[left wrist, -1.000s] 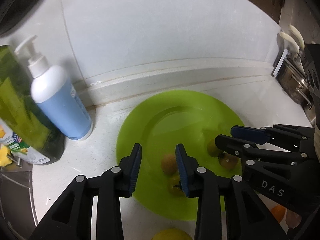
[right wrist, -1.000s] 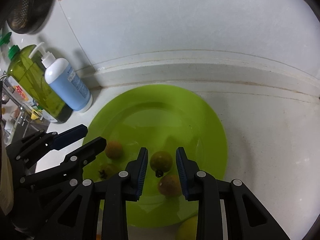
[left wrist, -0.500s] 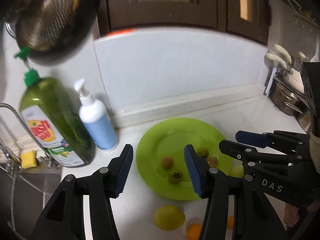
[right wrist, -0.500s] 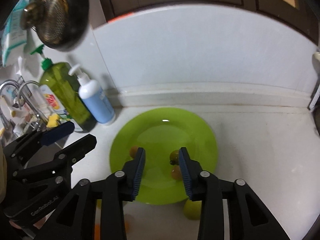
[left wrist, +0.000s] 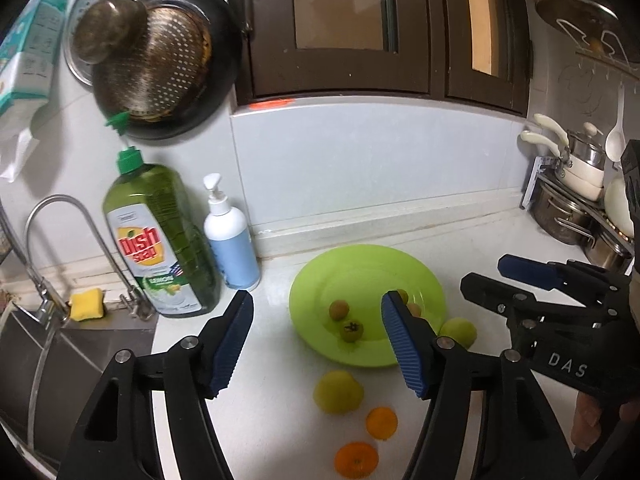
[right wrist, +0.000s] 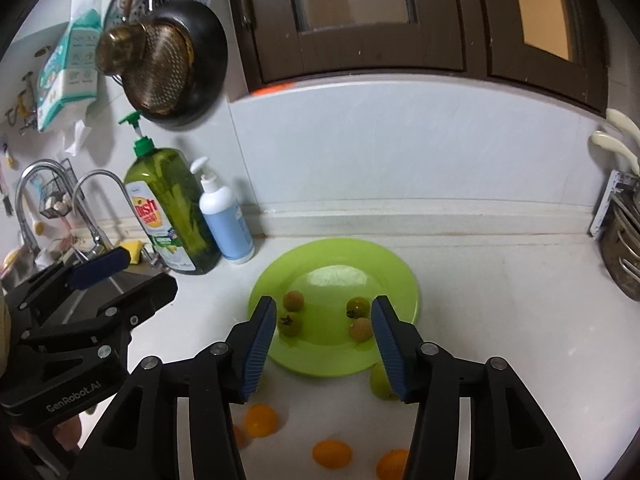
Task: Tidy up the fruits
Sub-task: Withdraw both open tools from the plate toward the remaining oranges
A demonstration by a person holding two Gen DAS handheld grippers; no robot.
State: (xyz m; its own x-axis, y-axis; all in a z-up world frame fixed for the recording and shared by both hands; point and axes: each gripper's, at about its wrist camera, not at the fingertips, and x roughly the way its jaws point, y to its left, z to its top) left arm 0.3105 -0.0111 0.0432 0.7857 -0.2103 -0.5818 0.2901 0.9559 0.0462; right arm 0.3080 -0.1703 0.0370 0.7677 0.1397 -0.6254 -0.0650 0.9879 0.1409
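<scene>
A lime green plate (left wrist: 360, 268) (right wrist: 396, 280) sits on the white counter and holds several small brownish-green fruits (left wrist: 339, 309) (right wrist: 358, 306). Yellow-green fruits (left wrist: 338, 392) (left wrist: 459, 331) (right wrist: 380, 385) and small oranges (left wrist: 382, 423) (right wrist: 332, 454) lie on the counter in front of the plate. My left gripper (left wrist: 318, 344) is open and empty, raised above the counter near the plate's front. My right gripper (right wrist: 324, 344) is open and empty, raised above the plate's front edge.
A green dish soap bottle (left wrist: 160, 240) (right wrist: 172, 208) and a white and blue pump bottle (left wrist: 231, 240) (right wrist: 224, 220) stand left of the plate by the wall. A sink with taps (left wrist: 60, 240) lies at the left. Pots on a rack (left wrist: 576, 196) stand at the right.
Both grippers have pulled up and back from the plate and opened wider. The fruits on the counter in front of the plate have come into view.
</scene>
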